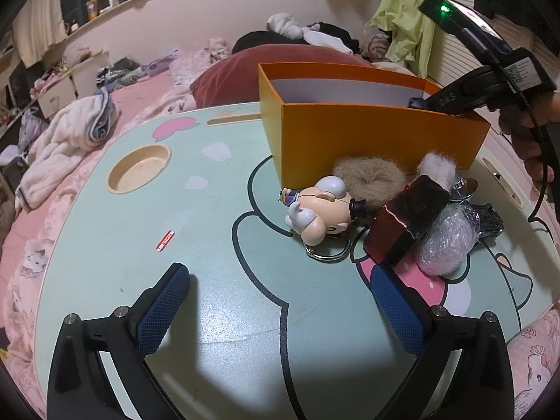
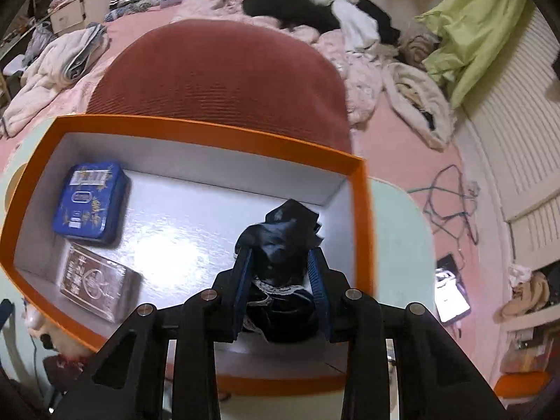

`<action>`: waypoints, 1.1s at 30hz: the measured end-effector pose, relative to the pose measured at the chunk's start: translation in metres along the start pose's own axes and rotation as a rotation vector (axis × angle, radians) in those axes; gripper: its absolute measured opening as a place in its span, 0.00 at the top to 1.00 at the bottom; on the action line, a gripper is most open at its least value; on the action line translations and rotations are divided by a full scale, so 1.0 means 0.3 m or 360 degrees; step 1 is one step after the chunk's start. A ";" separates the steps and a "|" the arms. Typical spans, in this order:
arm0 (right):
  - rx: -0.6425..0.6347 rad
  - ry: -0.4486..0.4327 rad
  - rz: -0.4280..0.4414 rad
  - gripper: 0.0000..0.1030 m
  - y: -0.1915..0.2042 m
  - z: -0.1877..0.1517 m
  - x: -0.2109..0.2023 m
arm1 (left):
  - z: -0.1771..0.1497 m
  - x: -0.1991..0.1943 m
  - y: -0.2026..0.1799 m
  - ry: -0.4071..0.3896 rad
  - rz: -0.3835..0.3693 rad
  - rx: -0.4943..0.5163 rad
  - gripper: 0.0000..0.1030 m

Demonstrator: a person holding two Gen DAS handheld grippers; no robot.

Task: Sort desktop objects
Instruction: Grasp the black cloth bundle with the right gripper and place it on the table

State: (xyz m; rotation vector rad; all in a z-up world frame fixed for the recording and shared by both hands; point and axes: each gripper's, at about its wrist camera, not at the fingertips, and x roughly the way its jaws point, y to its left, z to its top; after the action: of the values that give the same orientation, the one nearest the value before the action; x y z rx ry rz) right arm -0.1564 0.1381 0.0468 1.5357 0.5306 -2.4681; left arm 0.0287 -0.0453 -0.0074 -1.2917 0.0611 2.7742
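Only our right wrist view looks into the orange box [image 2: 364,217]: our right tool [image 2: 280,262] clamps a black cloth [image 2: 280,238] above its floor, beside a blue tin [image 2: 89,203]. Our left view shows the left tool [image 1: 280,311] wide and empty over the desk [image 1: 210,245], near the figurine [image 1: 318,210].

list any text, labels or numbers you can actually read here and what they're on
None can be read for certain.
Blue tin in the orange box: white label and gold print, too blurred.
Clear-wrapped brown pack beside it: pale characters around a spade emblem, not legible.
Small red-and-white sticker on the table: print too small.
Label on the right hand-held gripper body: tiny lines, unreadable.
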 end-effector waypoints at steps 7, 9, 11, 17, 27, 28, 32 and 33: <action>0.0049 -0.0181 0.0151 0.78 -0.010 -0.034 -0.059 | 0.001 0.001 0.000 0.0000 0.0001 -0.0001 0.00; 0.0144 -0.0337 0.0340 0.78 -0.048 -0.066 -0.126 | 0.001 0.002 -0.001 0.0000 0.0002 -0.0001 0.00; 0.0217 -0.0558 0.0533 0.78 -0.095 -0.117 -0.224 | 0.001 0.002 0.000 0.0000 0.0002 -0.0002 0.00; 0.0290 -0.0729 0.1007 0.76 -0.200 -0.271 -0.350 | 0.001 0.003 0.000 0.0000 0.0002 -0.0002 0.00; 0.0322 -0.0535 0.1106 0.41 -0.134 -0.396 -0.245 | 0.002 0.002 -0.001 0.0001 0.0000 -0.0004 0.00; 0.0364 -0.0544 0.1122 0.35 -0.132 -0.414 -0.247 | -0.001 0.000 -0.001 0.0001 -0.0003 -0.0002 0.00; 0.0342 -0.0575 0.1133 0.30 -0.108 -0.480 -0.256 | 0.003 -0.005 0.017 -0.0014 -0.0041 -0.0050 0.00; 0.0300 -0.0578 0.1038 0.30 -0.096 -0.497 -0.259 | 0.005 -0.009 0.027 -0.0017 -0.0059 -0.0079 0.00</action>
State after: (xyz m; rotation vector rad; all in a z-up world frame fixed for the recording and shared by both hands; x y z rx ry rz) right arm -0.0081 0.2209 0.0623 1.0380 -0.2396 -2.2155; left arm 0.0285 -0.0534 -0.0045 -1.2758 -0.0317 2.7680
